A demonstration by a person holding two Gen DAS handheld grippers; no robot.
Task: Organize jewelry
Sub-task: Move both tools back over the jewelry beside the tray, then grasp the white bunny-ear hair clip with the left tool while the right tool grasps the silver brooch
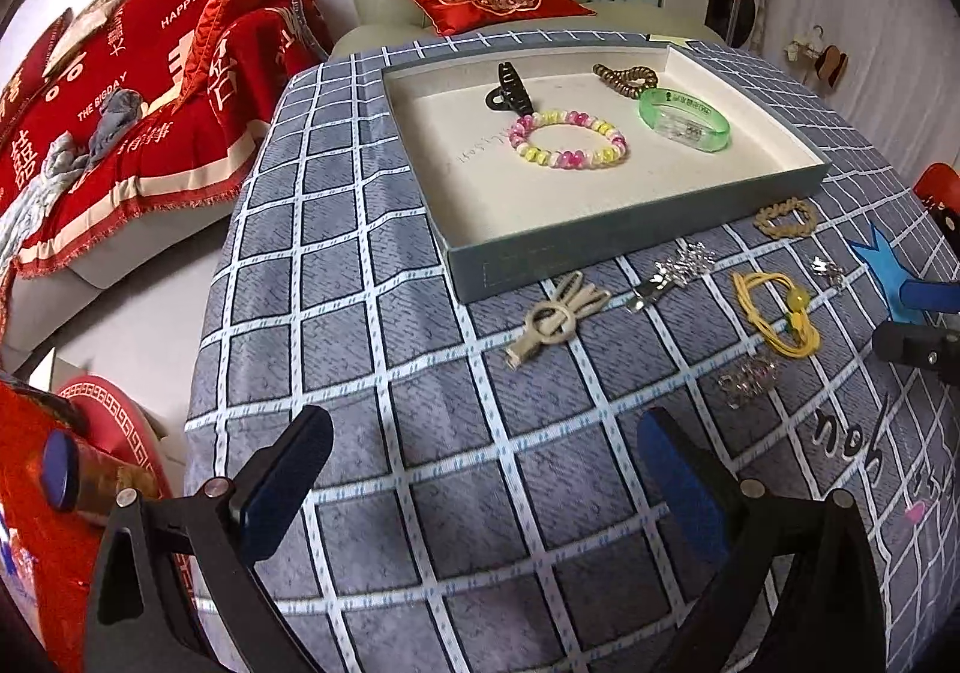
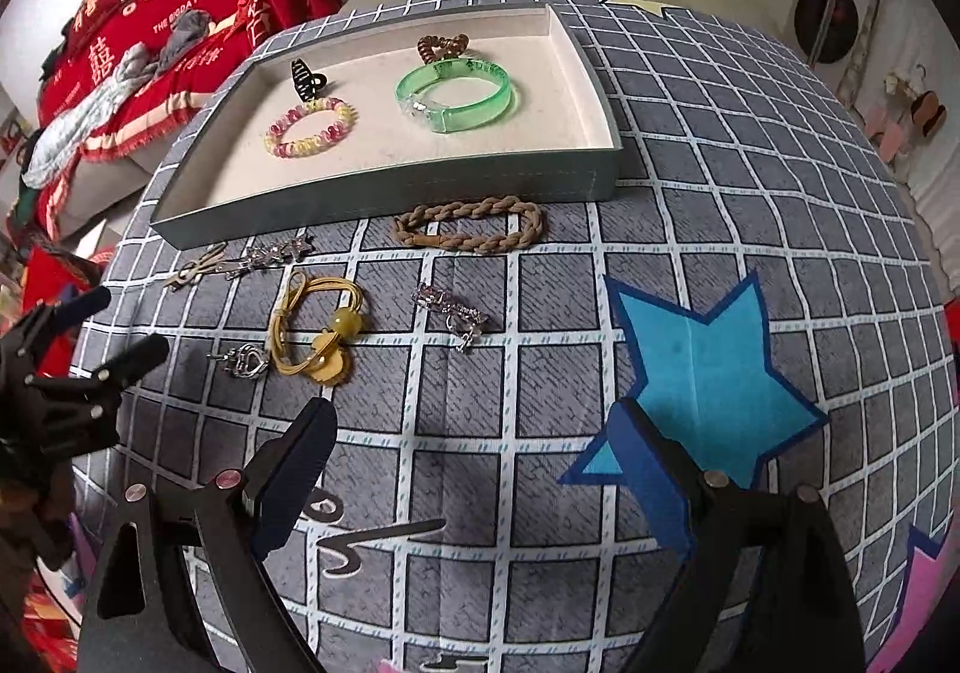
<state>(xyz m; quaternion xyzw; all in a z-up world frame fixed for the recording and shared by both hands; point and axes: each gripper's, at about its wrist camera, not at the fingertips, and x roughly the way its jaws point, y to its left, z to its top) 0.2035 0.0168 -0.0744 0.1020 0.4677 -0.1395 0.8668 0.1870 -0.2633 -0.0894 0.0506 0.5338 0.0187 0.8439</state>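
Both tools hovering wide, empty, above bench.
Right tool (image 2: 474,469) nearest yellow cord bracelet (image 2: 315,334); pinching its bead, lifting into tray (image 2: 384,205).

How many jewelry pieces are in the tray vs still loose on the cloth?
In the tray: 4 (black claw clip, brown coil tie, green bangle, pink-yellow bead bracelet)
On the cloth: 6 (beige clip, silver star clip, braided brown band, yellow cord tie, crystal clip, small silver clip)
Total: 10
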